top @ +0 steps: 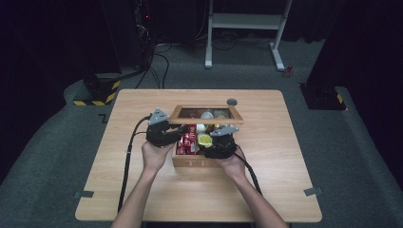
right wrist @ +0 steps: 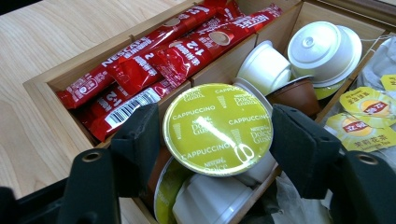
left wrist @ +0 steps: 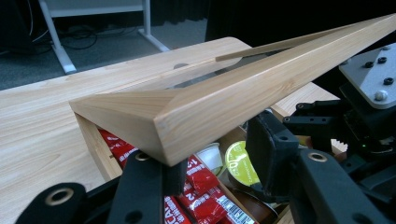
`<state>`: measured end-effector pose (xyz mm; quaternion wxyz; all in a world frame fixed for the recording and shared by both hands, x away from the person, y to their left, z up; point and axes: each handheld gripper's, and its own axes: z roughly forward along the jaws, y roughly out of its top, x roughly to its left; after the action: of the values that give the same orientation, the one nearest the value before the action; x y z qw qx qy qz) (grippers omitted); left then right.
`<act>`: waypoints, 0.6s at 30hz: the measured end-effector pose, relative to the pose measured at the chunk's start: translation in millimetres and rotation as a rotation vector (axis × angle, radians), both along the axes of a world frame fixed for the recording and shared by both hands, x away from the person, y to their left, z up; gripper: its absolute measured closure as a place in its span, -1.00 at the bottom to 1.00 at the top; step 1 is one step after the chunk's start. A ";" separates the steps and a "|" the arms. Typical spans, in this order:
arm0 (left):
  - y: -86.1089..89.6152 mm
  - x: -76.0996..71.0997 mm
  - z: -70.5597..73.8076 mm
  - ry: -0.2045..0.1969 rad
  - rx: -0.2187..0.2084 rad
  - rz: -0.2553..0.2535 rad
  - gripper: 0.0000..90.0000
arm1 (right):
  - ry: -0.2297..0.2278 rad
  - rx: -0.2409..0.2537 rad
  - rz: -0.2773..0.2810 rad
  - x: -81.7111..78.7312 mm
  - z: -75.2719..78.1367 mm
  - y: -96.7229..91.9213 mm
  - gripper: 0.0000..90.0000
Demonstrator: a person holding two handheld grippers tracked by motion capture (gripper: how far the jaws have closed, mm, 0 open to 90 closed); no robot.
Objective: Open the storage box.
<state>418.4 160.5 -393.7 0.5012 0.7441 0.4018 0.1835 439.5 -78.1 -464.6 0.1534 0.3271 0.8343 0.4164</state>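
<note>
An open wooden box (top: 204, 161) sits mid-table, its glass-paned lid (top: 206, 114) raised. My left gripper (top: 177, 130) holds the lid's near corner (left wrist: 163, 126) between its jaws (left wrist: 212, 154), keeping it up. My right gripper (top: 209, 142) reaches down into the box, and its pads press both sides of a green-topped cappuccino capsule (right wrist: 217, 128) that lies tilted on other capsules. Red coffee sachets (right wrist: 159, 56) fill the compartment beside it. White capsules (right wrist: 322, 46) and yellow tea bags (right wrist: 364, 116) lie further along. The right gripper's grey plate (left wrist: 373, 79) shows past the lid.
A small dark round object (top: 232, 101) lies on the table behind the box. The wooden table (top: 142, 190) has bare room to either side of the box and in front of it. A white metal stand (top: 244, 21) and a black-and-yellow block (top: 97, 92) are on the floor beyond.
</note>
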 end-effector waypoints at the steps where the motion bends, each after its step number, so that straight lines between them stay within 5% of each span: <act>1: 0.0 0.0 0.0 0.001 0.000 0.000 0.32 | 0.000 -0.002 0.000 -0.1 0.0 -0.1 -0.19; 18: 0.0 0.1 0.5 0.004 0.009 -0.004 0.32 | 0.017 0.016 -0.006 -0.1 0.6 -1.1 -0.18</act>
<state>418.4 160.4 -393.2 0.4973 0.7476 0.4004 0.1828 439.4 -79.2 -464.0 0.1450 0.3343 0.8313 0.4197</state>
